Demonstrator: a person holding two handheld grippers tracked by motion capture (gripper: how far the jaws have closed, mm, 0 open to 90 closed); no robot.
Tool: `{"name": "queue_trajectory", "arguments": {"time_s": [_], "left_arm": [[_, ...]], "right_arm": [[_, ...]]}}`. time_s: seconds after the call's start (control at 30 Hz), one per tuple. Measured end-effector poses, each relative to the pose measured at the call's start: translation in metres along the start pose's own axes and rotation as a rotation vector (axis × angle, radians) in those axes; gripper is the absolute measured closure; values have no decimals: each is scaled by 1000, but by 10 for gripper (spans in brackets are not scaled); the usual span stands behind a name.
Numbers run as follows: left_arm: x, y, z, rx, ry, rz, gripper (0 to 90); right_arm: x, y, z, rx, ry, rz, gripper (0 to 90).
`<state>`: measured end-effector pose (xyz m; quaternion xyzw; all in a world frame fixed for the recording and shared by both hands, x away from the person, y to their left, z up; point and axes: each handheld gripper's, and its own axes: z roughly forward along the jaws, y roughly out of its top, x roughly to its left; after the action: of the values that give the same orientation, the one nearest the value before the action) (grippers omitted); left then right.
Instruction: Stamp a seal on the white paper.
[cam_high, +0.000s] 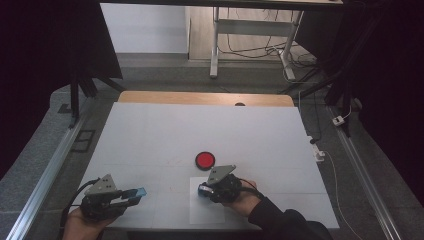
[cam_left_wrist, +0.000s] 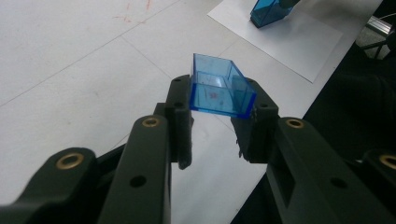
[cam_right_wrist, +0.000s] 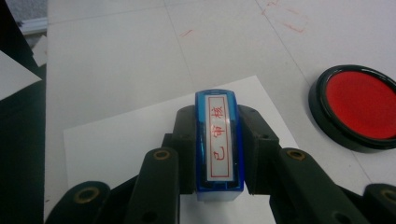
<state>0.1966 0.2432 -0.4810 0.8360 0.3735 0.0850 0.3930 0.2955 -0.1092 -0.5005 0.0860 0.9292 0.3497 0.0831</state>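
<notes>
We see two blue plastic pieces in hand. The left gripper is closed on the cap, a clear blue, box-shaped shell, open on the side towards the camera, with thin glossy walls through which the table shows. The black jaws clamp it on its two long outer walls, and it is held clear of the table near the front left edge; in the high view it sticks out to the right of the left gripper.

The right gripper is closed on the stamp, a narrow oblong block with a blue translucent body, rounded corners and a white label on its top face. The label carries a red outline and three red characters printed in a column; we cannot read them with certainty. The jaws press on both long sides of the stamp. In the high view the stamp is over the paper, a plain white matte sheet lying flat near the front edge of the table; whether the stamp touches the sheet we cannot tell.

Just beyond the paper sits the ink pad, a flat round dish with a glossy black rim and a matte red centre. In the right gripper view it lies to the right of the stamp, apart from it.

The table is smooth and white, with faint seams and a few red ink smudges. Both grippers are dull black with brass-coloured rivets.
</notes>
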Motion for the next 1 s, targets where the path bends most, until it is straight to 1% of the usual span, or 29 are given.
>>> {"name": "queue_trajectory", "arguments": {"time_s": [0.07, 0.13, 0.27, 0.4, 0.63, 0.67, 0.7, 0.8, 1.0], "left_arm": [[0, 0, 0, 1, 0, 1, 687], [0, 0, 0, 1, 0, 1, 686], [0, 0, 0, 0, -1, -1, 687], [0, 0, 0, 1, -1, -1, 687], [0, 0, 0, -1, -2, -3, 687], [0, 0, 0, -1, -3, -3, 687], [0, 0, 0, -1, -3, -3, 687], [0, 0, 0, 0, -2, -1, 687], [0, 0, 0, -1, -2, -1, 687]], "right_arm": [[2, 0, 0, -4, -4, -5, 705], [0, 0, 0, 0, 1, 5, 706], [-8, -3, 0, -22, 40, 75, 705], [-12, -5, 0, -29, 63, 111, 704], [-14, -5, 0, -33, 76, 111, 701], [-14, -5, 0, -29, 76, 101, 700], [-14, -4, -1, -17, 72, 98, 699], [-13, -3, 0, -18, 74, 94, 697], [-13, -1, -1, -9, 62, 84, 696]]}}
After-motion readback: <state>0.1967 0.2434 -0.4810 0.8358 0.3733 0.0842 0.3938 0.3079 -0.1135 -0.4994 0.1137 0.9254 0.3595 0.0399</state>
